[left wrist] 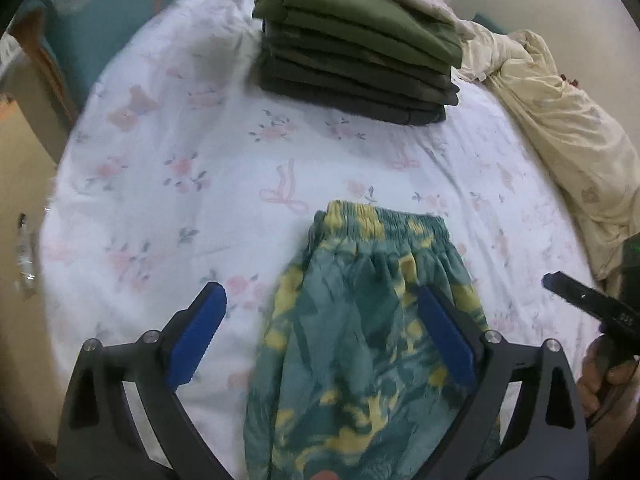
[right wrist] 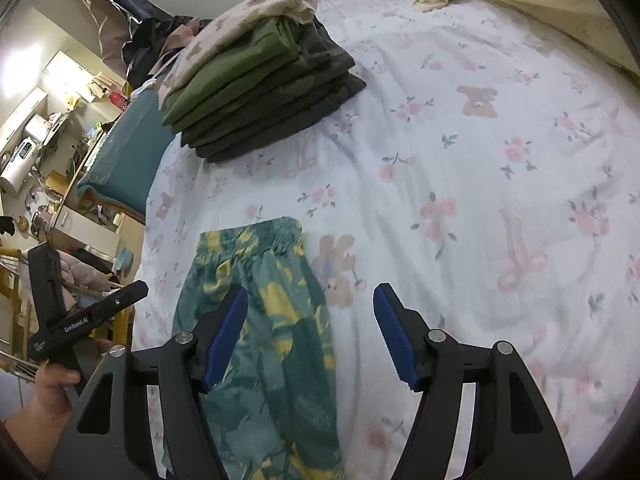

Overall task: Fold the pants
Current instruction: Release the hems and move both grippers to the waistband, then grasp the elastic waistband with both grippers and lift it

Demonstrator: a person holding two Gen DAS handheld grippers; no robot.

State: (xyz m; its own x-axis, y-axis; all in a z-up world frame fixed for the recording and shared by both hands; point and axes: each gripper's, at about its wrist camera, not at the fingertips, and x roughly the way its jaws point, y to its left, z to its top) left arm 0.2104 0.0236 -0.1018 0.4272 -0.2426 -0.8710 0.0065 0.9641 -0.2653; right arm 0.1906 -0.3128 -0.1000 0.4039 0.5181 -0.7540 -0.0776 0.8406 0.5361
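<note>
While nothing is gripped: both sets of jaws are seen spread wide and empty above the bed.
Pants (left wrist: 368,320): laid lengthwise on the sheet (left wrist: 180,168), already doubled leg on leg by the look of it, waistband at the far end — beyond the tips of both grippers.
Left gripper (left wrist: 322,332): the left edge of the pants is straddled; one pad is over bare sheet, the other over cloth.
Right gripper (right wrist: 310,334): the right edge is straddled likewise.
Risk, sheet: it could be pinched along with the pants if the jaws are closed low — the fold would drag.
Risk, layers: only the top layer might be caught, so the legs would slide apart.
Risk, stack (left wrist: 360,60): well beyond the waistband; it could be nudged if the fold is swung too far forward.
</note>
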